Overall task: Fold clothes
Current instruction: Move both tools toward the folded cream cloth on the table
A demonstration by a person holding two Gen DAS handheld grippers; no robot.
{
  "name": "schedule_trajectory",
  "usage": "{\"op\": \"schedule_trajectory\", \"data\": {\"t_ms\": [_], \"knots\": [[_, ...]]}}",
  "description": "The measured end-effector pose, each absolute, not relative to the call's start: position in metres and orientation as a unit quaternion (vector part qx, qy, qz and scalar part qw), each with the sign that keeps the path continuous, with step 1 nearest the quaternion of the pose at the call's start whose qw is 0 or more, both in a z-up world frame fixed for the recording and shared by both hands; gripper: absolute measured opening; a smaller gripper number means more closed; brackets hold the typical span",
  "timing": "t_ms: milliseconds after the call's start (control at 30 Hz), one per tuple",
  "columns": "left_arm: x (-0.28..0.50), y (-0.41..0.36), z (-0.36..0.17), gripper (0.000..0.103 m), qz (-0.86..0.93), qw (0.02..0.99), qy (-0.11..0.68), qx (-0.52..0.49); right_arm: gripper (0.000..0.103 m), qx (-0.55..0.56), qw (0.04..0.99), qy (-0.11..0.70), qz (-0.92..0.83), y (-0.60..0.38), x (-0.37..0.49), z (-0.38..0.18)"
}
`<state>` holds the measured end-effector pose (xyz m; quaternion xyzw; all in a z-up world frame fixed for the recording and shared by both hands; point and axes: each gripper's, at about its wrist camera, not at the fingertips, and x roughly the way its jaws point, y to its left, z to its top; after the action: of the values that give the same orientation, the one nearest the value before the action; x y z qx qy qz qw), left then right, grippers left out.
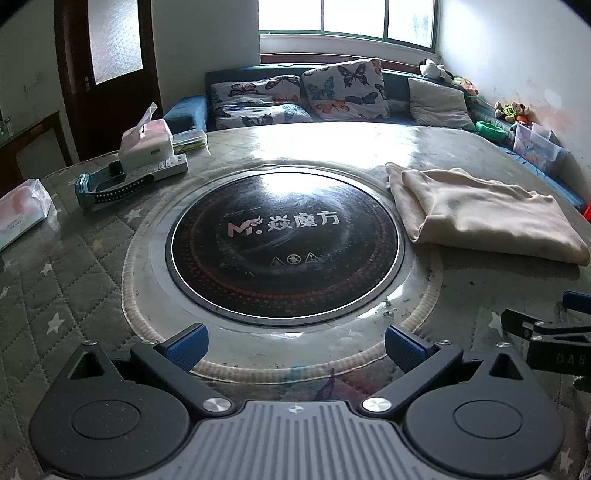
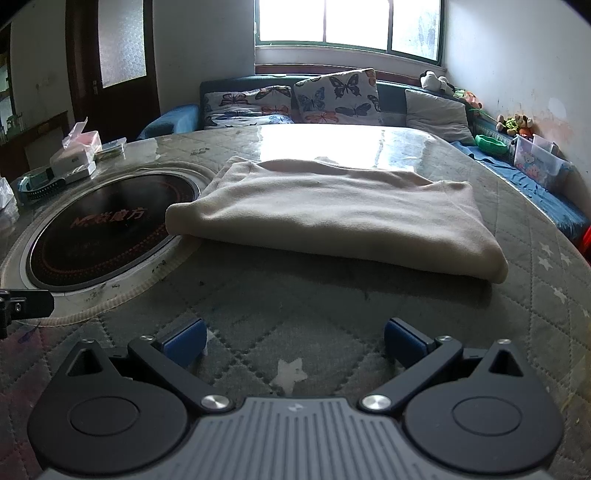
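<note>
The cream garment (image 2: 332, 218) lies folded on the quilted table cover (image 2: 295, 314), just right of the round cooktop (image 1: 284, 236). Both the left gripper (image 1: 293, 345) and right gripper (image 2: 293, 341) hover empty, jaws wide. It looks soft, light and floppy; best pinched at the near folded edge.

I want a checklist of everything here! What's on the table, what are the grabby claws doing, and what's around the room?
Surface: round table with a quilted star cover; black cooktop set in its middle.
Job's things: cream garment, folded, lying flat beside the cooktop.
Clutter: tissue box, power strip, blue watch, tissue pack.
Grippers: left gripper open, empty; right gripper open, empty, short of the garment.
Cables: nothing seen.
Surroundings: sofa with butterfly cushions, window, door, toys.
</note>
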<state>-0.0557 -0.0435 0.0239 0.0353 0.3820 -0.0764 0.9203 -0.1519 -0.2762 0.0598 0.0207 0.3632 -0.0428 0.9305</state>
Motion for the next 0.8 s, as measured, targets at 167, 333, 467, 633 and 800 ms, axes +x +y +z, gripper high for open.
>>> {"op": "schedule_trajectory", "data": {"t_ms": [167, 333, 467, 633, 800], "knots": [[-0.056, -0.046, 0.023, 0.103, -0.082, 0.918, 0.385, 0.037, 0.103, 0.021, 0.931, 0.362, -0.044, -0.275, -0.152, 0.059], [-0.057, -0.050, 0.026, 0.103, -0.095, 0.916, 0.387, 0.034, 0.103, 0.019, 0.931, 0.362, -0.044, -0.274, -0.153, 0.060], [-0.056, -0.055, 0.030, 0.103, -0.106, 0.917, 0.382, 0.041, 0.103, 0.019, 0.931, 0.364, -0.036, -0.275, -0.153, 0.063], [-0.051, -0.062, 0.031, 0.103, -0.115, 0.915, 0.384, 0.042, 0.103, 0.012, 0.930, 0.366, -0.028, -0.276, -0.152, 0.067], [-0.044, -0.070, 0.031, 0.103, -0.123, 0.913, 0.387, 0.045, 0.103, 0.009, 0.931, 0.363, -0.028, -0.280, -0.153, 0.071]]}}
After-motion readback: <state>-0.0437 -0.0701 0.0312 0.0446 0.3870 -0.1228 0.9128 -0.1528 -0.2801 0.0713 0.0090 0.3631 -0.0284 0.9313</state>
